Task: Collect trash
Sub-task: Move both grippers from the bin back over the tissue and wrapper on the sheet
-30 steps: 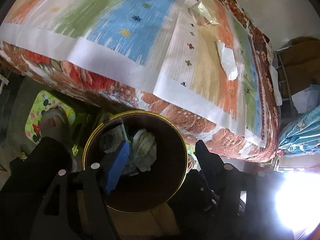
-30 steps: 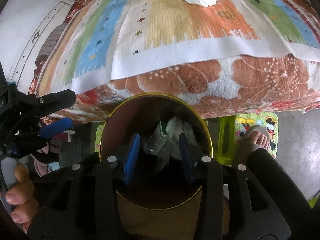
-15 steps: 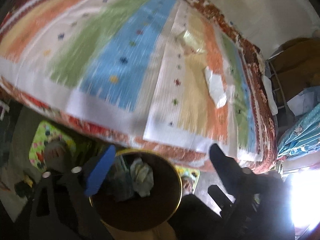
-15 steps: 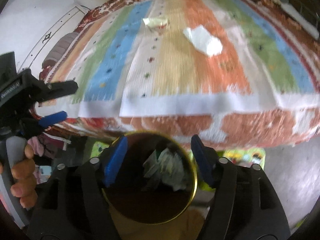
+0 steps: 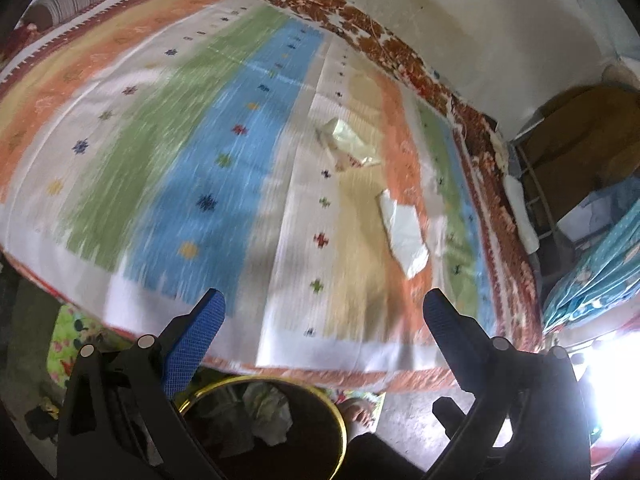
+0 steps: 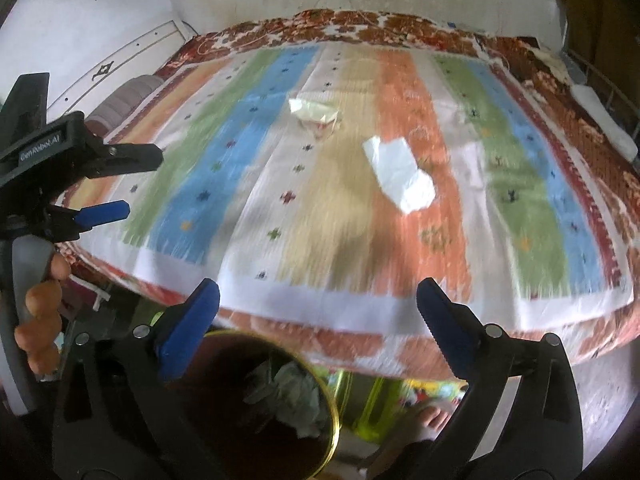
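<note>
Looking along the left gripper (image 5: 324, 312), I see some crumpled trash already inside the bin (image 5: 338, 432), which stands just under the fingers. Ahead, on the striped bedcover (image 5: 168, 152), a white paper (image 5: 404, 232) and, farther away, a yellowish wrapper (image 5: 346, 140) are not yet collected. The jaws stand wide apart and hold nothing.

From the right wrist, the right gripper (image 6: 318, 300) is also widely open and empty, above the same bin (image 6: 334, 420). Both pieces lie ahead of it, well apart from its fingertips. I judge the task is partly done.
</note>
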Available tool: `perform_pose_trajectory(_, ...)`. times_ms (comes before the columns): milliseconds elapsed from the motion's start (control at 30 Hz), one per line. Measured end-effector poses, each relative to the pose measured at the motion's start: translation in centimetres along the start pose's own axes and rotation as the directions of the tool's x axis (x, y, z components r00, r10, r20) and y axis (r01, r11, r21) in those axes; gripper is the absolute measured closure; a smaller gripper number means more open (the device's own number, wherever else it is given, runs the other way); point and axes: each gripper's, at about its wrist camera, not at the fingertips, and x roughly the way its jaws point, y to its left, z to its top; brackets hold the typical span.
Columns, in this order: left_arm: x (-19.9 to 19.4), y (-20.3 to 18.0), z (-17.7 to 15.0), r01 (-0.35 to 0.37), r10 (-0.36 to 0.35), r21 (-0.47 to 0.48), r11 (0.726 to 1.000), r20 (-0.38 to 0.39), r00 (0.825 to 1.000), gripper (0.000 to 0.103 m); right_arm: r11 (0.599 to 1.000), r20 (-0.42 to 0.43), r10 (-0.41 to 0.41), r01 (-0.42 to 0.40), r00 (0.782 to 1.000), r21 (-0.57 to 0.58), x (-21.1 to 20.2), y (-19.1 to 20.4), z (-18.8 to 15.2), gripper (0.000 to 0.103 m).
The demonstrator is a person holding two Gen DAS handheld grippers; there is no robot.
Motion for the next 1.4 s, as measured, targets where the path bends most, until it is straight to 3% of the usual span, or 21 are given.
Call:
perform_pose_trajectory(267, 2.6, -0.7, 2.7, 0.058, -0.058, -0.007, 0.998, -0.037, 0.998, 0.006, 1.000, 0.014, -0.022, 0.022, 1.000, -0.002, 2.5, -2.0, 2.2, 0.009)
perform_pose_trajectory(467, 5.2, -0.4, 4.3, 0.036, -0.037, -0.015, 0.999, -0.059, 0.998, 0.006, 0.999, 0.024, -0.017, 0.017, 1.000, 0.028, 4.1, -4.1, 3.3, 0.009)
perform_pose_trajectory(933, 10.2, -1.3, 8.3, 0.011, -0.007, 0.074, 0.997, -0.057, 0.998, 0.007, 0.992, 0.012, 0.002, -0.003, 1.000, 0.126, 8.9, -9.8, 4.6, 0.013)
perform_pose_trajectory(1167, 13.8, -0.7, 10.5, 0.087, -0.087, -0.013, 0.996, -0.058, 0.995, 0.009, 0.991, 0.011, 0.018, -0.019, 1.000, 0.129, 10.9, -11.3, 5.7, 0.016)
perform_pose_trajectory(1400, 17.0, -1.3, 11.6, 0.131, -0.132, -0.023, 0.991, -0.033, 0.991, 0.012, 0.991, -0.018, 0.039, -0.036, 0.999, 0.126, 13.8, -11.9, 6.6, 0.025)
